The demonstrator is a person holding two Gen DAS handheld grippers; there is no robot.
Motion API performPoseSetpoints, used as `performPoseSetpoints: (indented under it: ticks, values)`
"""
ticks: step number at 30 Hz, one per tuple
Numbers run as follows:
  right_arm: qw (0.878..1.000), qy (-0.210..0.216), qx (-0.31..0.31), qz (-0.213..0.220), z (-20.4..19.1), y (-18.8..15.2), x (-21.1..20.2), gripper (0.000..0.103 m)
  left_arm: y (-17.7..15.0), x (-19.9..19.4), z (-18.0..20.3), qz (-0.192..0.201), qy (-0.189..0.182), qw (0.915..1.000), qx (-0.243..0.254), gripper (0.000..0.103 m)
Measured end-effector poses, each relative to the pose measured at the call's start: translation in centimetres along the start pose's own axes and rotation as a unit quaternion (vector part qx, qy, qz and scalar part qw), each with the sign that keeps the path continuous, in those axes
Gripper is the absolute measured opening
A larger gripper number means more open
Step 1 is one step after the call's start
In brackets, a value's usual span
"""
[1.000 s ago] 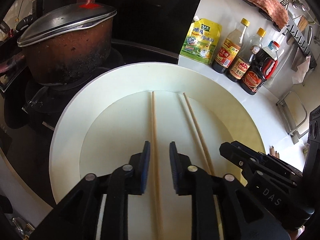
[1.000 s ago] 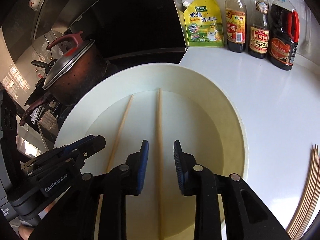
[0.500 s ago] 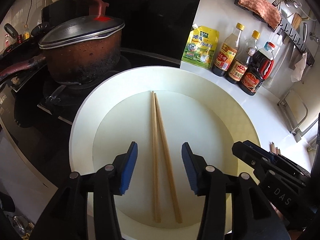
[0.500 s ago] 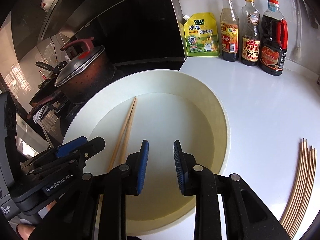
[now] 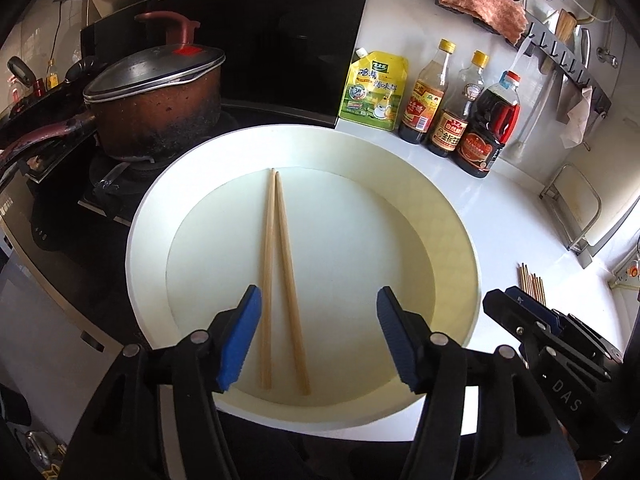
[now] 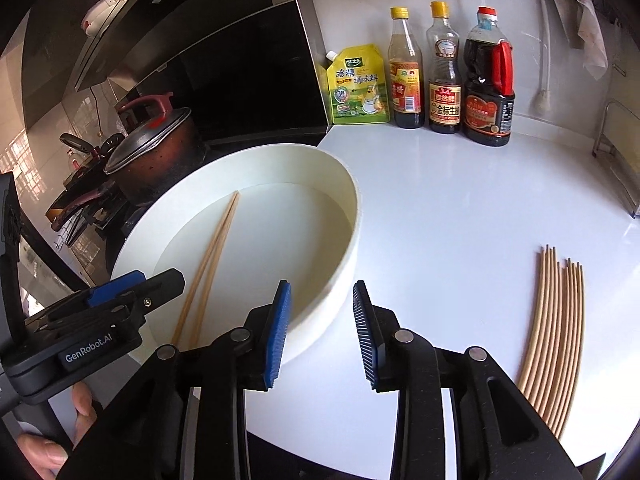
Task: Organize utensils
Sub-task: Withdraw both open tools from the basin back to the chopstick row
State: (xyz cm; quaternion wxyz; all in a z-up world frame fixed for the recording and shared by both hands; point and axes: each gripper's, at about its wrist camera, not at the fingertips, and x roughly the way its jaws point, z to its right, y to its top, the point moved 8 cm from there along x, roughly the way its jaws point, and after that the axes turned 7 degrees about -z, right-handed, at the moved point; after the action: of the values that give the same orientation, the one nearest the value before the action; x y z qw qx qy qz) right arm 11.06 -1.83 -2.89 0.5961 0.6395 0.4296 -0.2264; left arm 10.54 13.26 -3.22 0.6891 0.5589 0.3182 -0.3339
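Note:
Two wooden chopsticks (image 5: 278, 276) (image 6: 210, 264) lie side by side inside a large round white basin (image 5: 452, 216) (image 6: 352, 216), their far ends touching. My left gripper (image 5: 318, 336) hovers above the basin's near edge, jaws opening, nothing between them; the chopsticks lie below its left pad. My right gripper (image 6: 320, 332) hangs over the basin's right rim and the white counter, jaws opening and empty. A row of several more chopsticks (image 6: 554, 328) (image 5: 532, 288) lies on the counter to the right.
A lidded brown pot (image 5: 156, 108) sits on the stove left of the basin. A yellow seasoning pouch (image 5: 374, 90) and three sauce bottles (image 5: 486, 128) stand against the back wall. A metal rack (image 5: 576, 216) is at the right. A hand (image 6: 48, 440) holds the left gripper.
Both grippers have let go of the chopsticks and pulled back. The two chopsticks now lie together in the basin. The left jaws have spread wide, and the right gripper has swung rightward.

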Motion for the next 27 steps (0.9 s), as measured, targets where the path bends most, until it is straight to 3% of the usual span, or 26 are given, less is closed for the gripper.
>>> performPoseSetpoints:
  ticks: [11,14,18,27]
  values:
    - [0.999,-0.035,0.022,0.022,6.2,-3.9,-4.7,0.042,-2.5,-1.6,6.2,0.011,-0.022,0.9989,0.041,0.079]
    - [0.998,-0.056,0.034,0.025,8.6,-5.4,-5.7,0.048,-3.4,-1.6,8.4,0.005,-0.037,0.9978,0.054,0.083]
    - [0.995,-0.086,0.053,0.026,11.7,-7.1,-6.6,0.048,-4.3,-1.9,11.7,0.01,-0.056,0.9952,0.08,0.09]
    - [0.984,-0.141,0.103,0.02,18.6,-10.2,-8.1,0.053,-6.2,0.8,18.1,-0.021,-0.096,0.9893,0.108,0.09]
